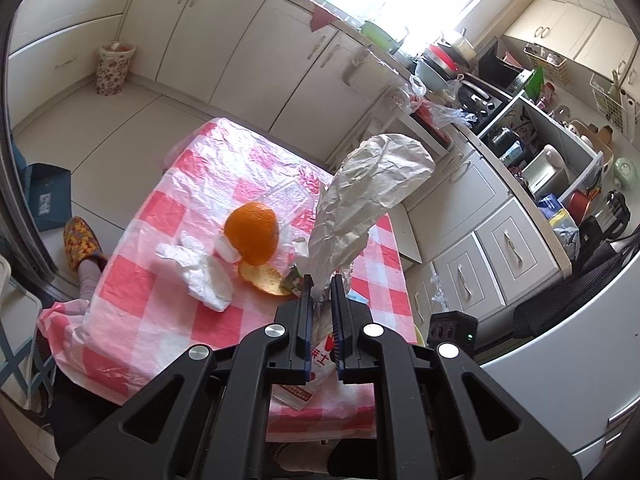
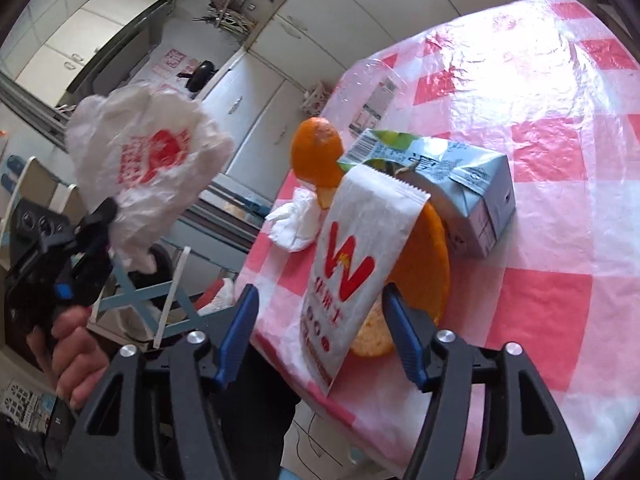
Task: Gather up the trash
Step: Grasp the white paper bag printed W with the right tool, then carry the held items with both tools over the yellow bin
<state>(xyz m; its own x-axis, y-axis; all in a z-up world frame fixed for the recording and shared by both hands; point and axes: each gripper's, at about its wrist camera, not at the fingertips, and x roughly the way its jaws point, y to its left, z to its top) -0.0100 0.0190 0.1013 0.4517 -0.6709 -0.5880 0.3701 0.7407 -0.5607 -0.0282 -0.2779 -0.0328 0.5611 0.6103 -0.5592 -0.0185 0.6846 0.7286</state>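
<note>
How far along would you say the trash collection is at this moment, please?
Early, it seems. In hand: the left gripper is shut on a white plastic bag, held up beside the table. The right gripper is open around the paper sleeve, not yet closed. Still on the table: orange peels, crumpled tissue and a juice carton. Nothing visibly bagged yet.

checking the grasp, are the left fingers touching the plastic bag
Touching. In the left wrist view the left gripper has its fingers pinched on the plastic bag; the right wrist view shows the bag held up clear of the table.
</note>
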